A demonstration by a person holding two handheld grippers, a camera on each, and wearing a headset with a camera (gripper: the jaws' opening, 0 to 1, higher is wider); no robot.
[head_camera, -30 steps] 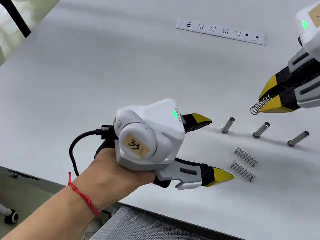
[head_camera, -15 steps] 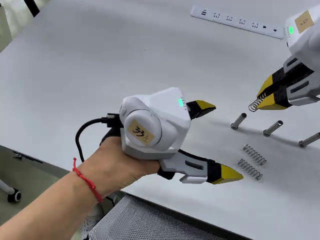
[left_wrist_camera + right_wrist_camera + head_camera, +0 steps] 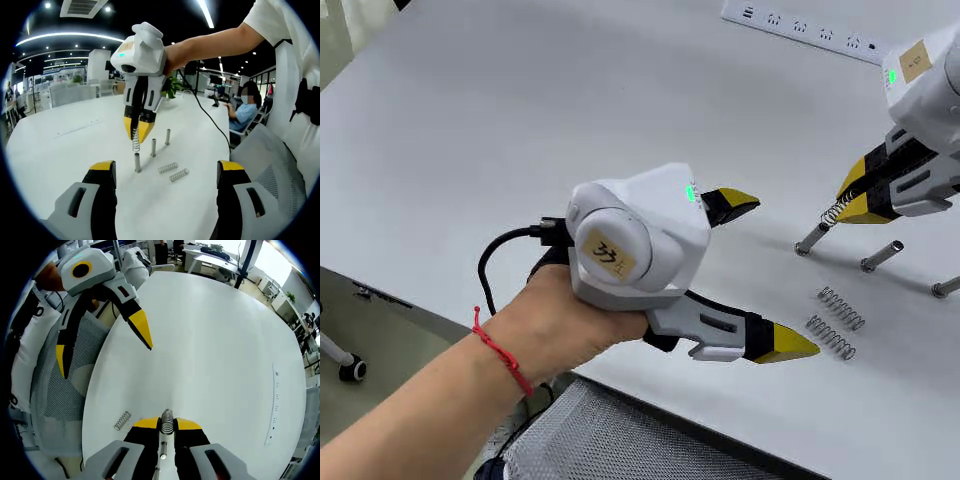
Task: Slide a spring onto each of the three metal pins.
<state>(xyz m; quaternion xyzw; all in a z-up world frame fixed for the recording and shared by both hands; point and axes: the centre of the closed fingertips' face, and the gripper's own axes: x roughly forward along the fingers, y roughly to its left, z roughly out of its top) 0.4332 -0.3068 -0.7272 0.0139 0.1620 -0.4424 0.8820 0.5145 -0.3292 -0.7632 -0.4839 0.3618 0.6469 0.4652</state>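
Three pins (image 3: 881, 256) stand in a row on the table (image 3: 520, 120), with two loose springs (image 3: 841, 308) lying just nearer the person. The third spring (image 3: 835, 209), between the right gripper (image 3: 850, 203) jaws, hangs over the leftmost pin (image 3: 812, 238), perhaps touching it. The left gripper (image 3: 787, 276) is to their left, and a power strip (image 3: 810, 31) lies far behind.

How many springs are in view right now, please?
3. The held spring is in the right gripper, above the leftmost pin. The upper loose spring and lower loose spring lie side by side on the table.
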